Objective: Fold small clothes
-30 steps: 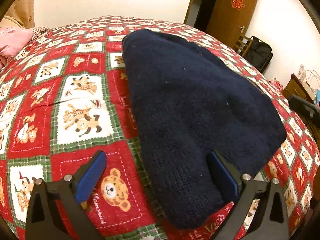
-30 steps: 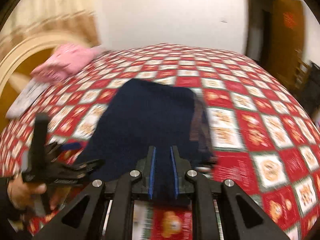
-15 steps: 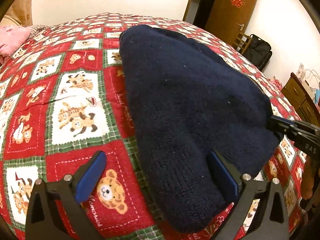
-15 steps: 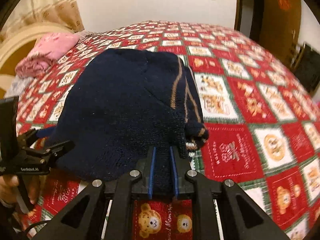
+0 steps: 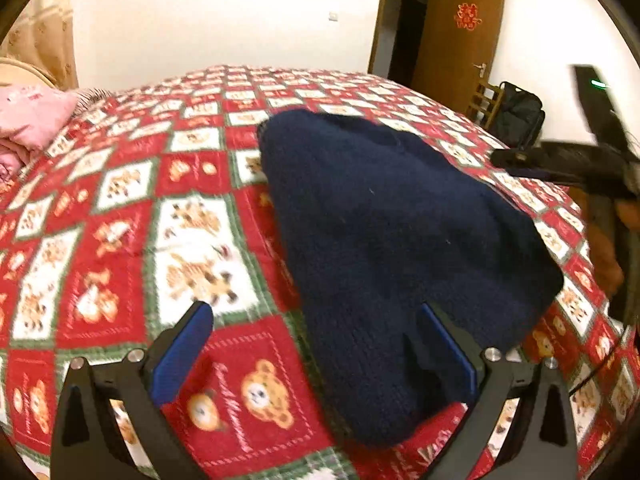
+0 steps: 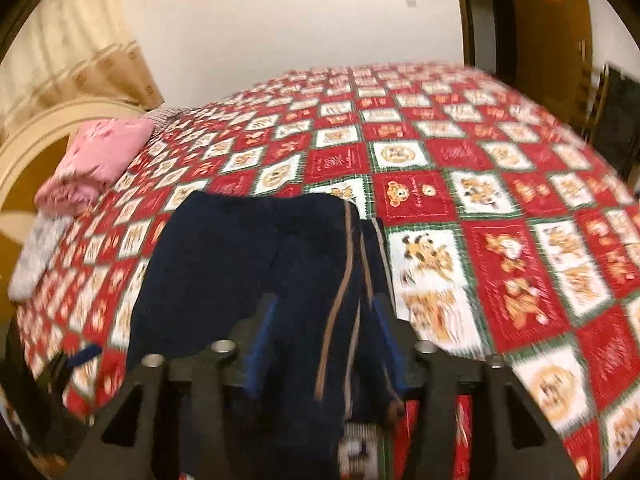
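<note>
Releasing since earlier, right gripper (image 6: pixel 324 344) is opening over the sweater (image 5: pixel 384 232); left gripper (image 5: pixel 316 352) is gaping empty beside it; quilt (image 5: pixel 120 240) writing is blurring.

A home bedroom: a bed under a bear-print quilt (image 5: pixel 120 240), a pink pillow (image 6: pixel 104 156), a curtain (image 6: pixel 72 68) and a wooden door (image 5: pixel 456 40)

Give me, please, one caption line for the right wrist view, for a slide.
Right gripper opening over a folded navy knit garment on a red teddy-bear quilt.
</note>
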The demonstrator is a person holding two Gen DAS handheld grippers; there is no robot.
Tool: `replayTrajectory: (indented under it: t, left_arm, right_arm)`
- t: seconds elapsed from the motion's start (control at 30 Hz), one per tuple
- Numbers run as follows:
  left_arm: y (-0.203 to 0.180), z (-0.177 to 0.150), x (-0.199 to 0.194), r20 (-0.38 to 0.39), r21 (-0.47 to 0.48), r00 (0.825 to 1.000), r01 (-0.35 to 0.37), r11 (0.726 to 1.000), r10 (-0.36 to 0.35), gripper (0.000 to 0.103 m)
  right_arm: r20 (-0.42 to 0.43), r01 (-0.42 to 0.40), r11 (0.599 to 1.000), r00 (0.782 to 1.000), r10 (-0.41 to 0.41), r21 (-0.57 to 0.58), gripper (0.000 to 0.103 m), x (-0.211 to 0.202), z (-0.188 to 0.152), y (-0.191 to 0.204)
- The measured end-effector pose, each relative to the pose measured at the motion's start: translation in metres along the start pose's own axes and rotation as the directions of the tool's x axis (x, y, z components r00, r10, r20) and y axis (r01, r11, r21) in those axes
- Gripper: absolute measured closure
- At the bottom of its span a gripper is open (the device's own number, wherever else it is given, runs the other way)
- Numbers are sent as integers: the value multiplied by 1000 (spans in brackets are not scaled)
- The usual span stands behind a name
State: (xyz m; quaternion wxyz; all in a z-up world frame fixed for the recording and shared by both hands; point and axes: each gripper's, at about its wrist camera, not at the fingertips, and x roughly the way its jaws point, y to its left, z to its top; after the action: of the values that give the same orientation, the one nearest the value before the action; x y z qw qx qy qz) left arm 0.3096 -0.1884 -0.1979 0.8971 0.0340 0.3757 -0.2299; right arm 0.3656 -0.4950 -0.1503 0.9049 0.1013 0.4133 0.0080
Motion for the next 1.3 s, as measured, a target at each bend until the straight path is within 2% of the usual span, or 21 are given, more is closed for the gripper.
replayTrajectory:
  t: [0.03,0.07,0.1,0.13,0.17,0.23,0.4,0.47,0.5,0.53,0.57,0.6,0.67,0.73,0.8,0.83,0.97,1.0,1.1,1.2,1.3]
  left_arm:
    - [1,1,5,-12,7,1000,-5,1000,5,0]
    - [2,0,10,-24,8,1000,-6,1000,7,0]
    - [4,-2,17,-43,7,999,-9,1000,10,0]
    - [5,-4,23,-64,3,998,-8,1000,8,0]
    - [6,-6,30,-89,-6,996,4,1000,-5,0]
    - [5,-5,29,-90,-11,996,23,1000,-24,0]
    - [-1,-7,31,-96,20,995,24,1000,-22,0]
    - [3,-10,27,-81,2,996,48,999,-48,0]
    - [6,-11,26,-78,-14,995,63,998,-64,0]
    - [11,-12,25,-72,-39,993,86,996,-89,0]
    - [16,-12,23,-62,-65,992,104,992,-108,0]
    - [22,-12,21,-48,-97,991,119,988,-124,0]
    - [32,-13,17,-30,-149,990,131,980,-137,0]
    - [36,-14,14,-16,-174,991,131,976,-136,0]
    - [41,-15,13,-7,-203,992,119,972,-122,0]
    - [44,-15,12,-1,-219,993,115,969,-118,0]
    - [55,-9,12,-3,-274,996,88,958,-92,0]
    - [56,-6,15,-17,-277,996,78,958,-86,0]
    - [55,6,27,-49,-276,996,60,959,-77,0]
    - [54,11,33,-51,-289,995,68,955,-86,0]
    - [48,7,38,-68,-255,996,42,966,-62,0]
  right_arm:
    - [-7,6,1000,1000,-6,6,48,11,7,-2]
    - [-45,-7,1000,999,7,9,48,26,12,-2]
    - [-105,-14,1000,994,16,16,53,43,14,-2]
    - [-142,-10,1000,990,14,24,68,55,12,-2]
    - [-172,11,1000,985,-8,16,94,65,10,-2]
    - [-174,92,995,980,-96,-29,94,72,4,2]
    - [-210,171,971,956,-205,-169,93,69,21,13]
    - [-139,243,945,951,-277,-219,88,51,38,26]
    - [-86,241,941,960,-268,-237,88,40,46,38]
    - [-61,190,950,976,-211,-248,88,33,51,49]
    - [-57,97,959,992,-116,-265,88,27,56,68]
    - [-64,10,954,997,-31,-300,88,25,57,92]
    - [-101,-107,907,992,71,-407,88,30,49,140]
    - [-184,-180,860,978,102,-477,88,51,34,178]
    - [-283,-142,855,959,-6,-500,88,94,14,194]
    - [-315,-140,863,949,-23,-485,88,110,12,191]
    - [-382,-222,906,921,73,-361,88,109,35,175]
    - [-369,-229,907,925,90,-354,88,103,42,173]
    - [-253,-240,916,954,161,-322,87,85,69,175]
    - [-218,-220,937,962,163,-271,87,106,86,173]
    - [-390,-160,962,919,64,-220,88,170,70,165]
